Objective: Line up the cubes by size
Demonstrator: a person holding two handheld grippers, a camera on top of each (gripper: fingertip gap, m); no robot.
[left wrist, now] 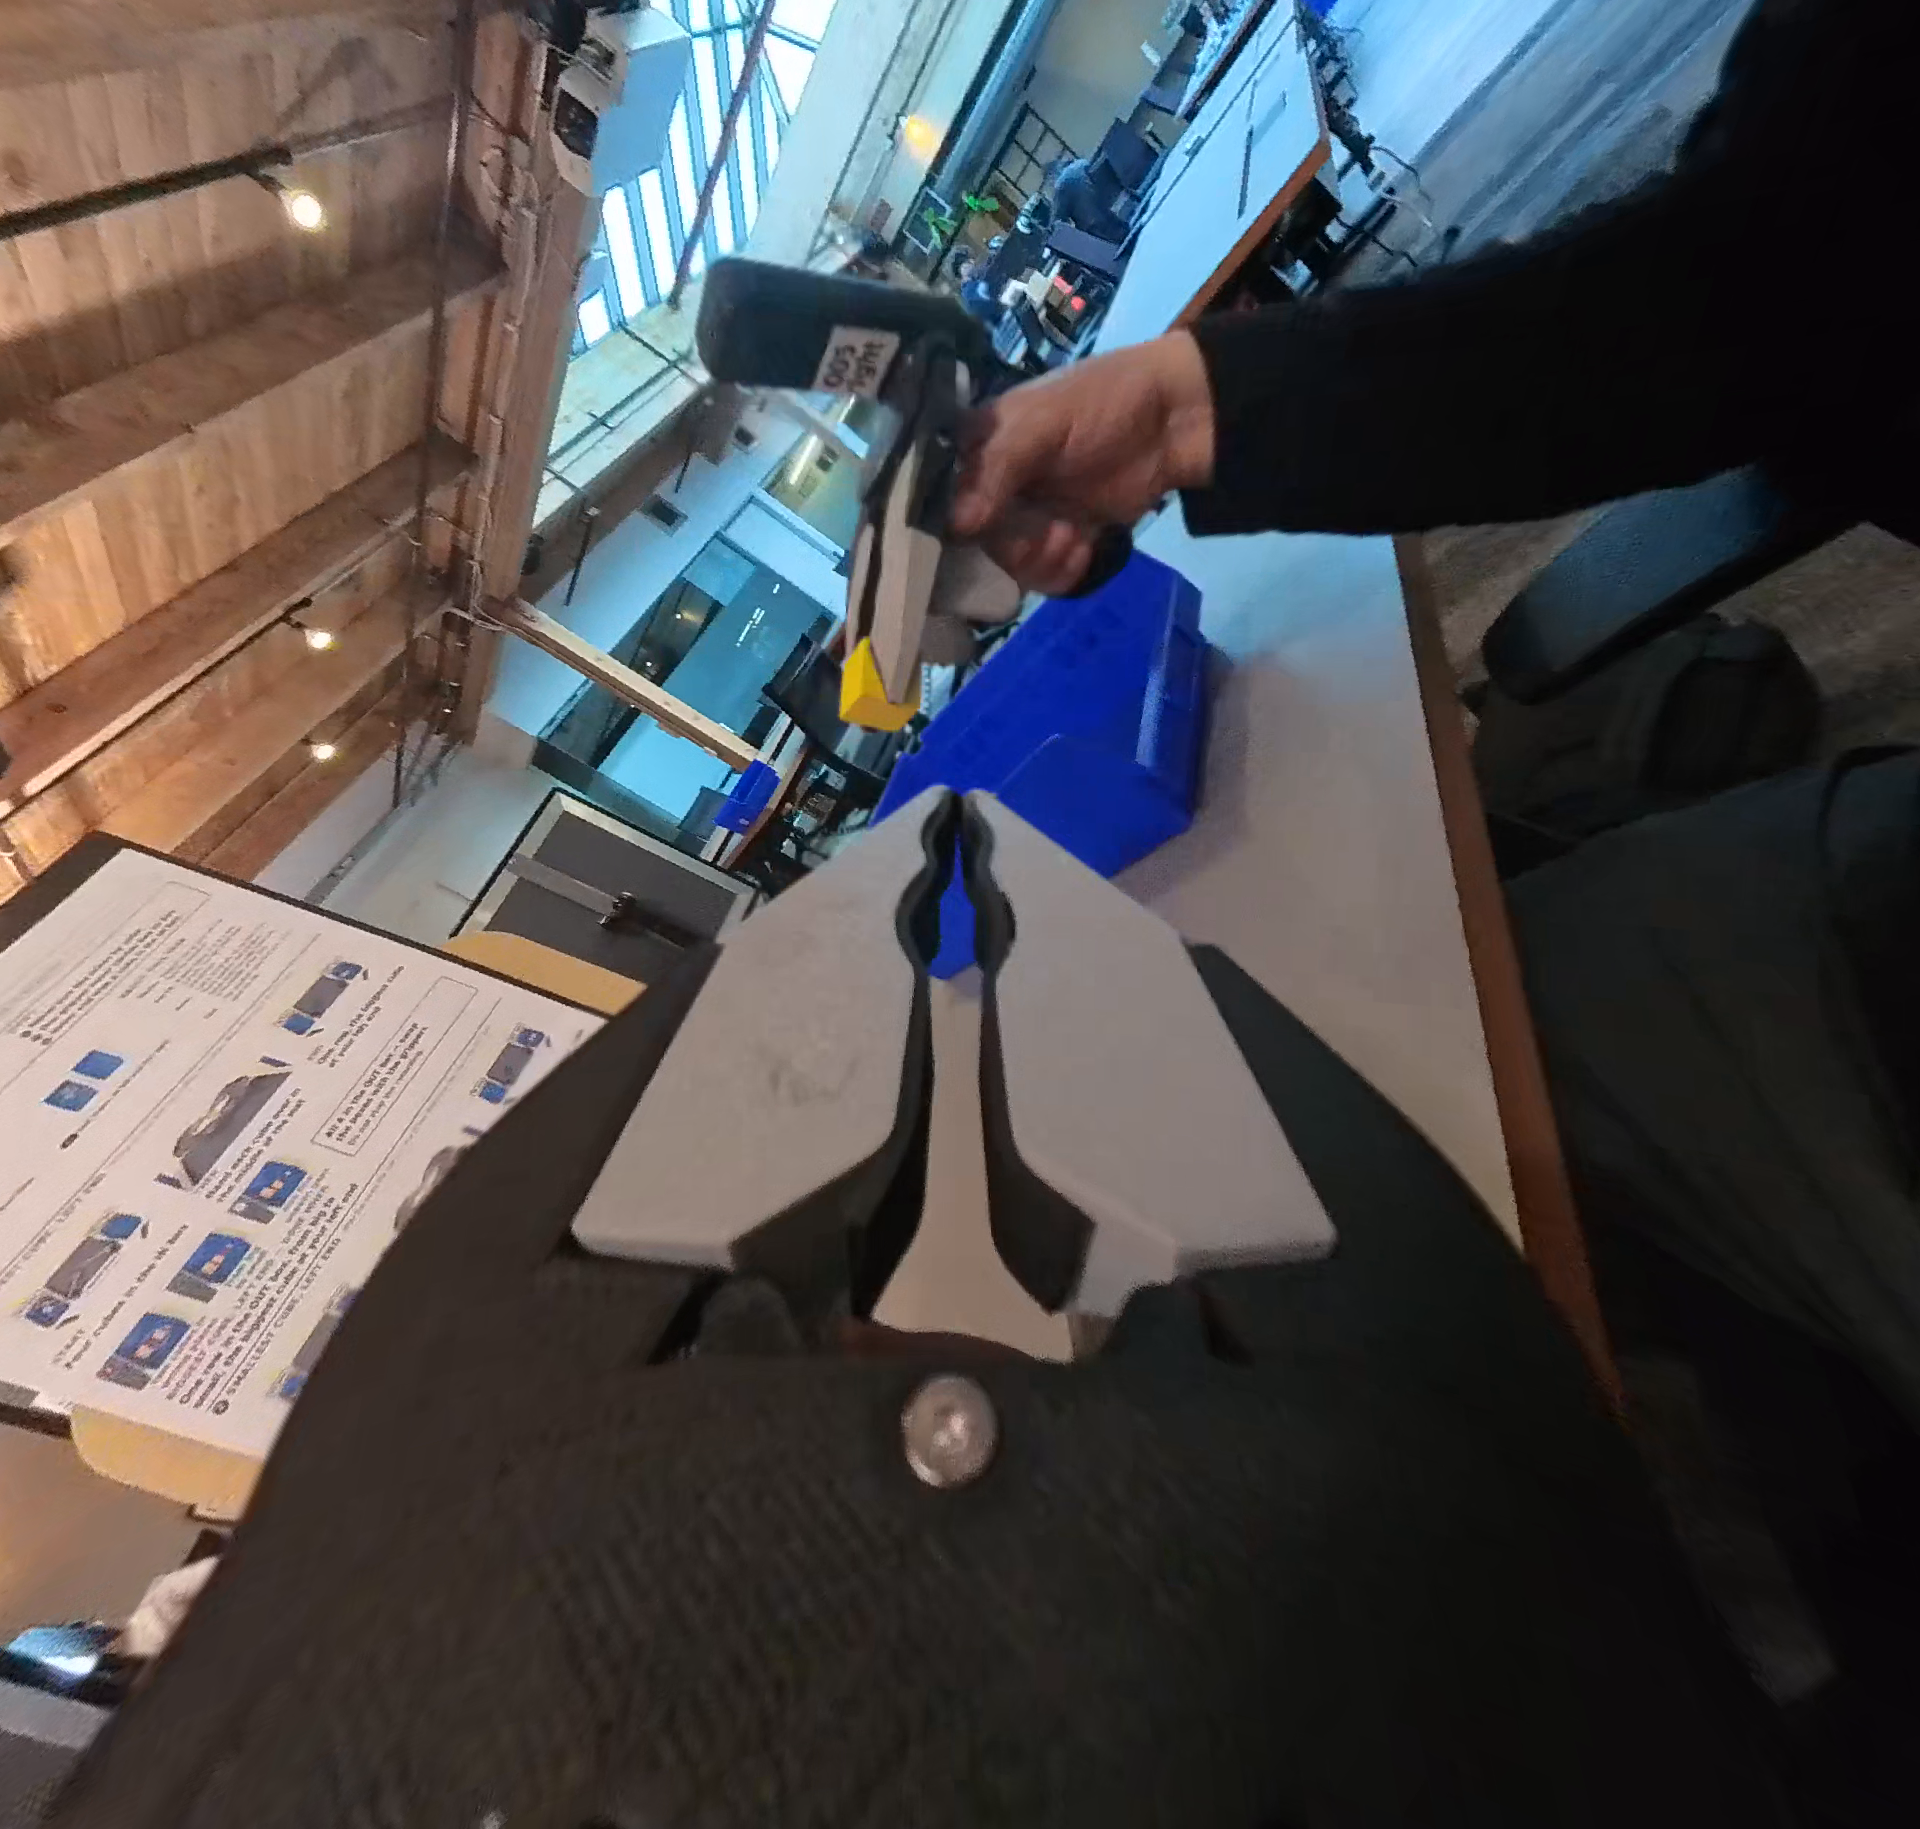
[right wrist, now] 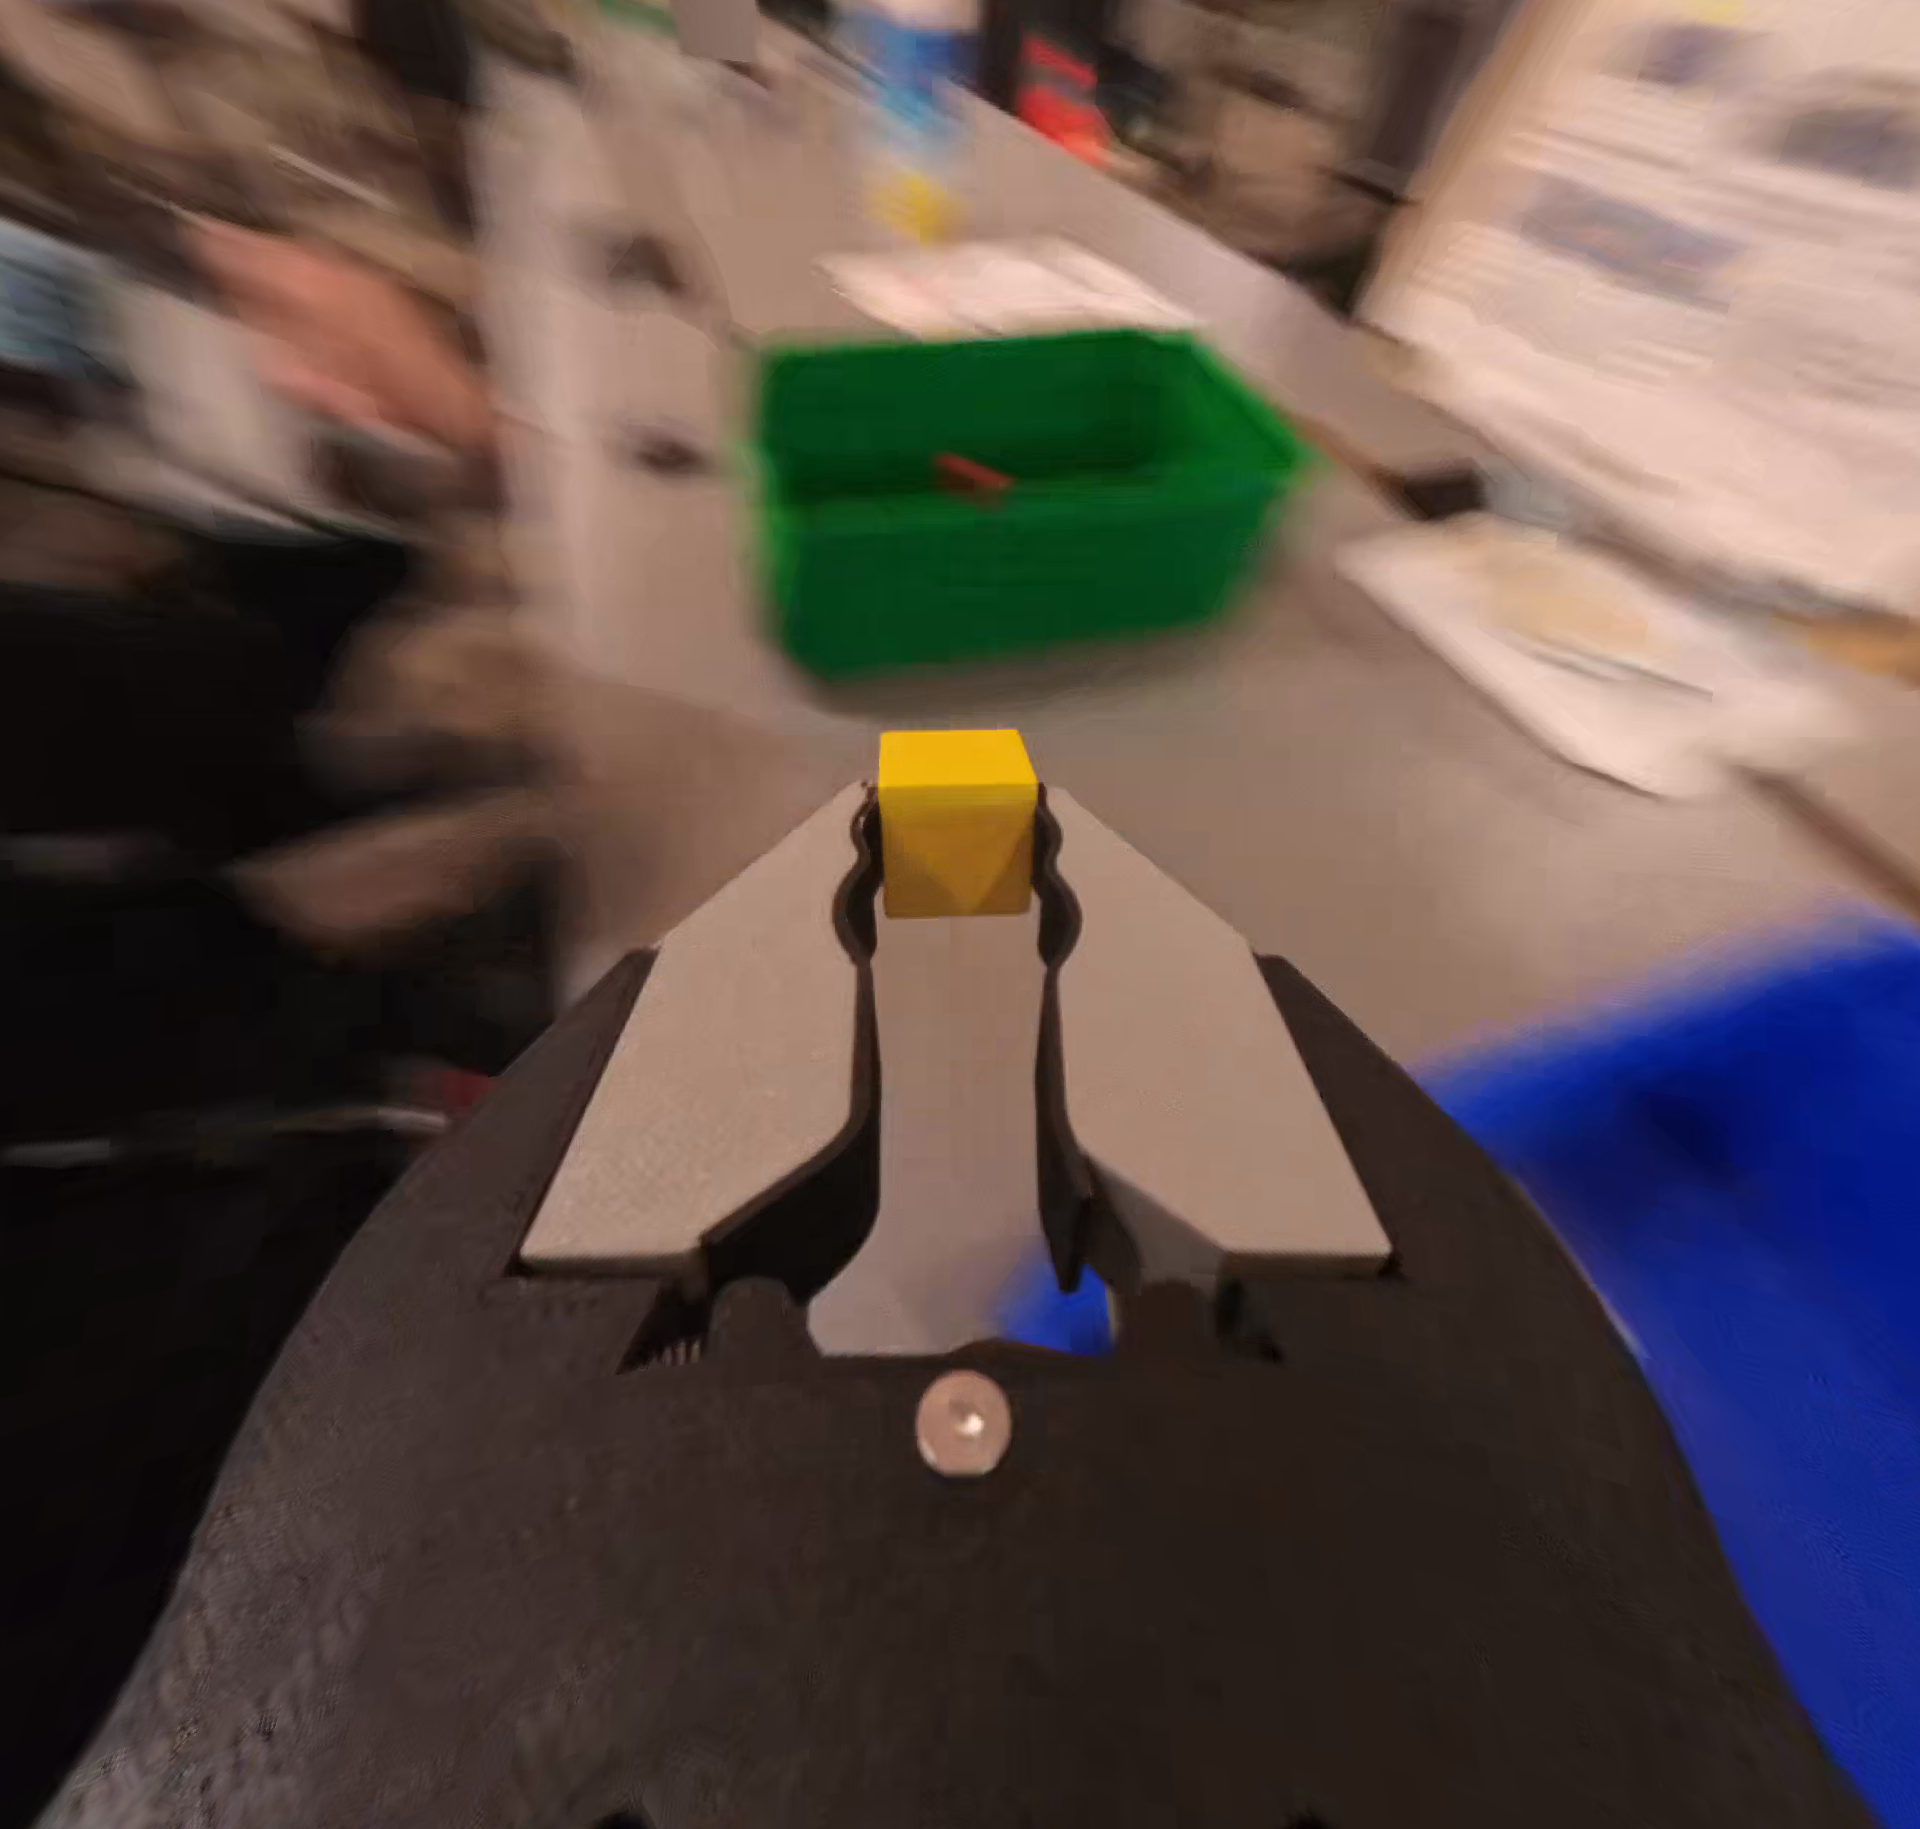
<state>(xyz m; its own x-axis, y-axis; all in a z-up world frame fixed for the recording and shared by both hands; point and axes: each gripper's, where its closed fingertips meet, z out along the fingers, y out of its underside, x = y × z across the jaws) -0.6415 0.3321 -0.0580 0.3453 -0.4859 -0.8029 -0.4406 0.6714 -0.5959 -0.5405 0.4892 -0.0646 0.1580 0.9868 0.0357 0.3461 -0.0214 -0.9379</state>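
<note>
My right gripper [right wrist: 956,823] is shut on a yellow cube [right wrist: 956,829], with both pads pressed against its sides, and holds it above the grey table. The left wrist view shows that same gripper [left wrist: 883,683] in a person's hand, with the yellow cube [left wrist: 868,693] at its tips above the blue bin [left wrist: 1091,740]. My left gripper [left wrist: 958,813] is shut with nothing between its tips. It is raised and tilted, pointing toward the blue bin.
A green bin [right wrist: 997,574] with a small red thing [right wrist: 971,475] inside stands ahead on the table. The blue bin [right wrist: 1714,1260] is at the right. An instruction sheet [left wrist: 208,1156] lies at the left. Another sheet [right wrist: 1621,636] lies at the right. The table edge [left wrist: 1475,844] is near a dark chair.
</note>
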